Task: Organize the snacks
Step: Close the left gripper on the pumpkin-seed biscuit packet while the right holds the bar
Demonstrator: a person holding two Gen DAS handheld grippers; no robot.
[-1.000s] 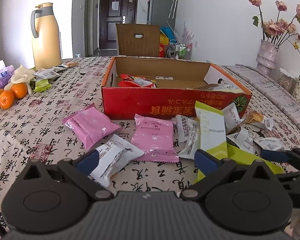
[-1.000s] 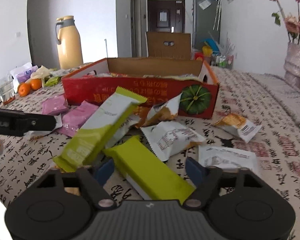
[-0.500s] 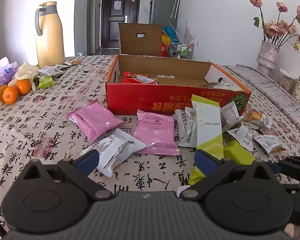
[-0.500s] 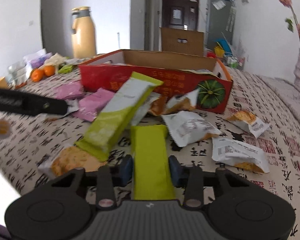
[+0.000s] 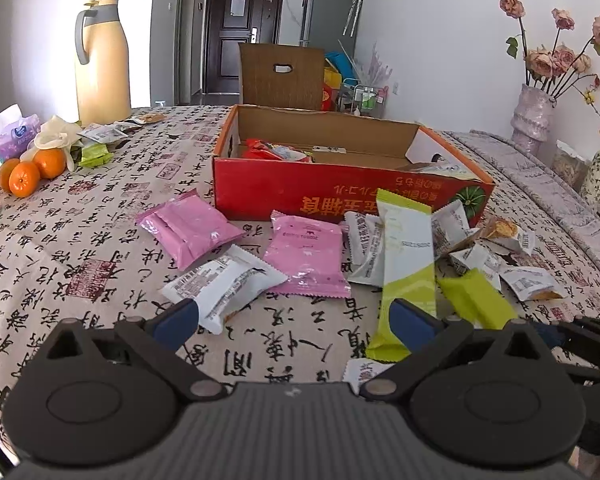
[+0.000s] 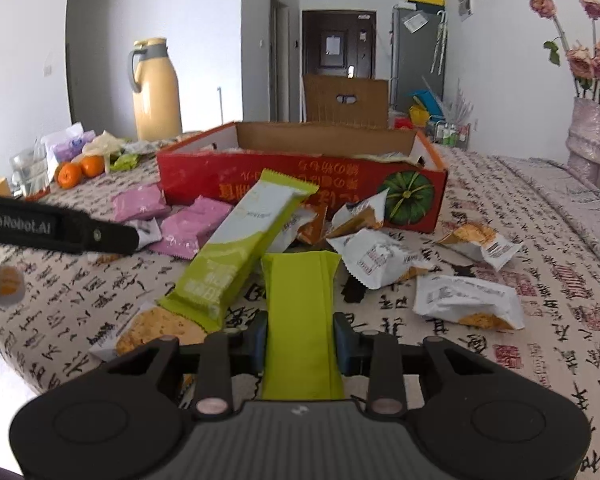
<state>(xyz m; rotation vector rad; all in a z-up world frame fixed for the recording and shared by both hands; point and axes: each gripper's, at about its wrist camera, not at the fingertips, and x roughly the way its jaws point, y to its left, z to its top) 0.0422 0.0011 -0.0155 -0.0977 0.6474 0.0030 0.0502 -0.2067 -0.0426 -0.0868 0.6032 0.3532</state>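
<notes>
Snacks, loose on patterned tablecloth point(image 5: 100, 248) before red box point(image 5: 340, 196); box contents mostly hidden. Left gripper point(image 5: 296, 316): spread wide, holding nothing. Right gripper point(image 6: 300, 344): clamped on plain green packet point(image 6: 300, 320), label unseen.

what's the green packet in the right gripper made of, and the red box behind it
Green packet: looks like thin plastic film, matte, with a crimped, serrated end seal. The right gripper is shut on it. Red box: cardboard, shown by bare brown inner walls; its printed red outside looks slightly glossy.
</notes>
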